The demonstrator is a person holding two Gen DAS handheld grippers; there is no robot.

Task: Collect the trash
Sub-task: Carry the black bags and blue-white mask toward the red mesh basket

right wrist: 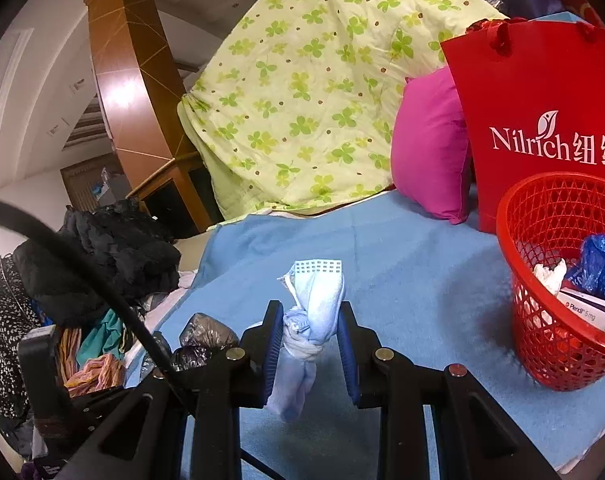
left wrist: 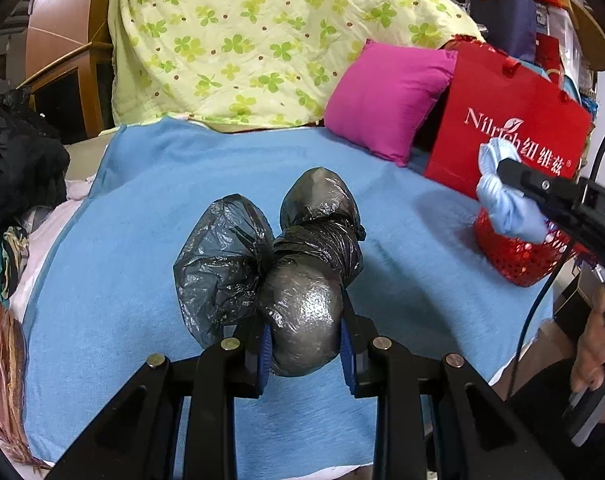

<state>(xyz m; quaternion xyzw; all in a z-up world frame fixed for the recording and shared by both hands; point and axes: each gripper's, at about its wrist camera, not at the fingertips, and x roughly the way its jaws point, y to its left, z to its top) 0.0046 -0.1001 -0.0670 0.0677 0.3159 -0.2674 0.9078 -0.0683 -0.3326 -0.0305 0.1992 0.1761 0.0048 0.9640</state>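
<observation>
The left gripper [left wrist: 306,354] is pinching a black plastic bag [left wrist: 286,272] between its fingers [left wrist: 348,350], holding it above the blue blanket [left wrist: 142,200] on the bed. The right gripper [right wrist: 310,354] is squeezing a knotted blue face mask [right wrist: 312,320] with its fingers [right wrist: 272,344]. The red basket [right wrist: 542,344], with trash inside, is standing to the right on the blanket, in front of a red paper bag [right wrist: 542,92]

Red basket [right wrist: 558,280] cut by frame edge; bag lettering [right wrist: 554,146] truncated.

A home bedroom: blue blanket [left wrist: 182,208], clover-print quilt [left wrist: 262,40], pink pillow [left wrist: 382,96], heaped clothes [right wrist: 102,256].
</observation>
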